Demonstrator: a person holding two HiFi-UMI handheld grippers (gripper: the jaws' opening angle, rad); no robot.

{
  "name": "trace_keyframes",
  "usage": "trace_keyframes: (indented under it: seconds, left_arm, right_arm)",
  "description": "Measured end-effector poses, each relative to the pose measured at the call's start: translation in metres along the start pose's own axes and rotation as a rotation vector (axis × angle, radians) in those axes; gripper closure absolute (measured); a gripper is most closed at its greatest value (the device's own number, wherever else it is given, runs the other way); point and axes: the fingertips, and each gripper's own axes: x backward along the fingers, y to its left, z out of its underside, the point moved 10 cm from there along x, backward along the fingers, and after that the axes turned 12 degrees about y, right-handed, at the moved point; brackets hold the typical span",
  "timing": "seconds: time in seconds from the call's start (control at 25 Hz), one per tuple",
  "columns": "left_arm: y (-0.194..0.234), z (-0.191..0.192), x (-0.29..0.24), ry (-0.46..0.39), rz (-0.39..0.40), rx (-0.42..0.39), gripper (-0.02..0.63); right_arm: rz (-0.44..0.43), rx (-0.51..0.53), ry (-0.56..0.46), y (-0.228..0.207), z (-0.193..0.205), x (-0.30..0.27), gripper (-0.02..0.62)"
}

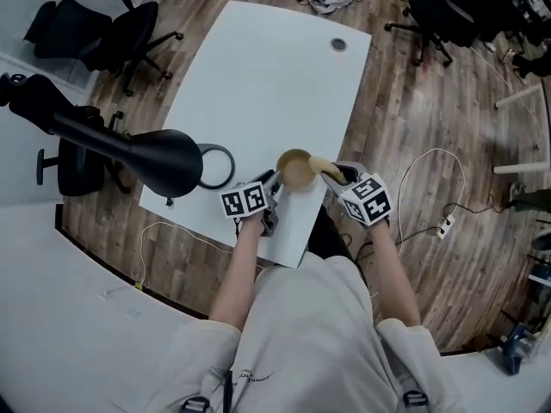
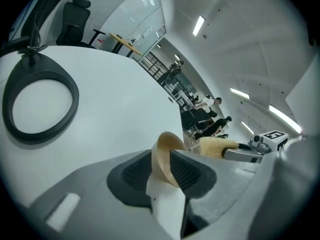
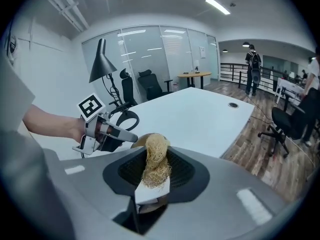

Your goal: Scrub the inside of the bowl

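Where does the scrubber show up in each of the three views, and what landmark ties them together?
Head view: the fibre scrubber is at centre, just right of the bowl, at the tip of the right hand-held gripper.
Left gripper view: lower right, beyond the bowl's rim.
Right gripper view: lower centre, clamped between the jaws.
Shared landmark: the lamp's ring base, at left in both gripper views.

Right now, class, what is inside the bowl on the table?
In the head view the bowl looks bare inside, with only the scrubber reaching its right rim, held by the right gripper. The wall beneath the scrubber is covered.
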Motion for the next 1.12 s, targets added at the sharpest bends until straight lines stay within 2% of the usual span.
trace_keyframes:
  seconds: [0.2,0.32,0.52,0.64,0.84,0.92,1.12]
  left_arm:
    - [0.004,-0.005,-0.015,0.039,-0.05,0.006,0.51]
    - [0.0,-0.009,-0.019,0.035,-0.12,-0.027,0.575]
    - [-0.027,-0.021,-0.008,-0.014,-0.236,-0.178,0.587]
    - [-0.052,-0.026,0.005,-0.032,-0.311,-0.33,0.589]
    - [-0.09,-0.015,0.022,-0.022,-0.384,-0.555,0.589]
    - [-0.093,-0.006,0.029,-0.01,-0.397,-0.594,0.586]
    - [-0.086,0.002,0.062,-0.032,-0.424,-0.617,0.587]
  right_arm:
    - [-0.049,0.016,0.034,0.005,-0.007,-0.02,0.465]
    - [-0.065,0.031,0.05,0.005,-0.012,-0.027,0.465]
    - [-0.069,0.065,0.072,0.01,-0.021,-0.025,0.465]
    - [-0.052,0.101,0.095,0.019,-0.03,-0.024,0.466]
    - [-0.01,0.2,0.123,0.05,-0.048,-0.022,0.466]
    - [0.02,0.236,0.104,0.064,-0.054,-0.017,0.466]
    - [0.044,0.286,0.046,0.092,-0.06,-0.015,0.468]
